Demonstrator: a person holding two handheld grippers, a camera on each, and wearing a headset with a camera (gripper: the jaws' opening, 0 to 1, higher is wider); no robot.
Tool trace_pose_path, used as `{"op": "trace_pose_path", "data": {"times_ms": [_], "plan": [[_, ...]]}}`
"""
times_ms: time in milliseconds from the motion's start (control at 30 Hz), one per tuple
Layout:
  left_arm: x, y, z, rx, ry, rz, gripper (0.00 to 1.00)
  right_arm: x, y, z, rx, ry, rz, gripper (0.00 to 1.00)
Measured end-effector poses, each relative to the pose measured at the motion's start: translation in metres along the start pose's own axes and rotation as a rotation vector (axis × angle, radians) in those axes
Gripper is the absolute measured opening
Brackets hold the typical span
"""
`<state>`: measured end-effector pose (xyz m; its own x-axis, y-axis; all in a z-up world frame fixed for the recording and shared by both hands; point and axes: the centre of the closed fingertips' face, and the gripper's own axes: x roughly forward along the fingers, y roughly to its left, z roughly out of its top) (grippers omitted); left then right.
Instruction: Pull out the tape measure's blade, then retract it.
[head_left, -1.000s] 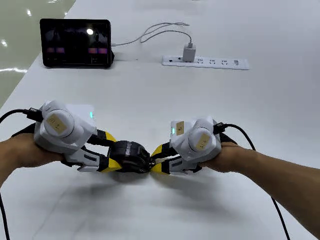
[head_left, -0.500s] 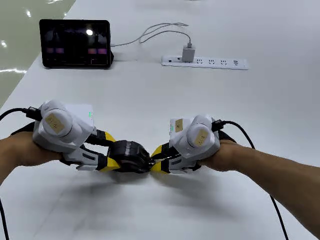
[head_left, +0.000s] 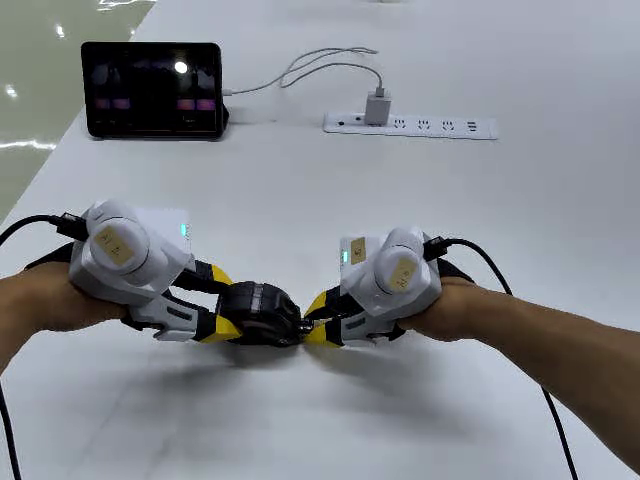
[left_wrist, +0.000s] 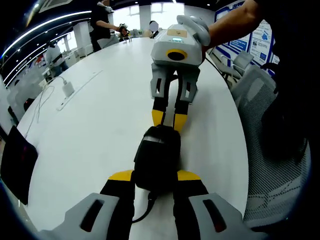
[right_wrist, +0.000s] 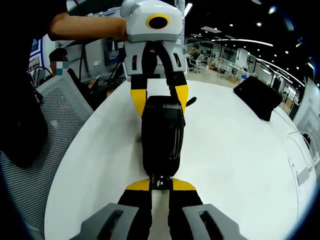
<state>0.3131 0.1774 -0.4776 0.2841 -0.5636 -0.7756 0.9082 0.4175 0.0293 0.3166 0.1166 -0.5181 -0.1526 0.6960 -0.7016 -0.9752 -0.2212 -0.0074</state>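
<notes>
White desk (head_left: 300, 180) in an open office. The head view shows a dark tablet (head_left: 152, 88) at the far left edge and a power strip (head_left: 410, 125) at the back, with a white charger (head_left: 378, 104) plugged in and its cable looping away toward the tablet.

Near the front edge, the black tape measure (head_left: 258, 313) rests on the desk between two hand-held grippers that face each other.

The left gripper (head_left: 222, 302) has its yellow-tipped jaws set wide, one on each flat side of the case, clamping it. The left gripper view confirms this hold, with a cord trailing from the case between the jaws.

The right gripper (head_left: 313, 318) meets the case from the opposite side. Its jaws are narrow, pinched on the small metal blade tip (right_wrist: 159, 181) at the mouth of the case. This detail is clear in the right gripper view and barely visible from the head view. The blade is not drawn out.

A grey mesh chair (right_wrist: 55, 110) stands beside the desk in both gripper views.
</notes>
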Motion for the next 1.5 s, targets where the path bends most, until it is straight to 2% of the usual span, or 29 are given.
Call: {"op": "trace_pose_path", "data": {"times_ms": [1500], "plan": [[0.001, 0.000, 0.001, -0.005, 0.003, -0.004, 0.23, -0.030, 0.003, -0.030, -0.010, 0.067, -0.006, 0.08]]}}
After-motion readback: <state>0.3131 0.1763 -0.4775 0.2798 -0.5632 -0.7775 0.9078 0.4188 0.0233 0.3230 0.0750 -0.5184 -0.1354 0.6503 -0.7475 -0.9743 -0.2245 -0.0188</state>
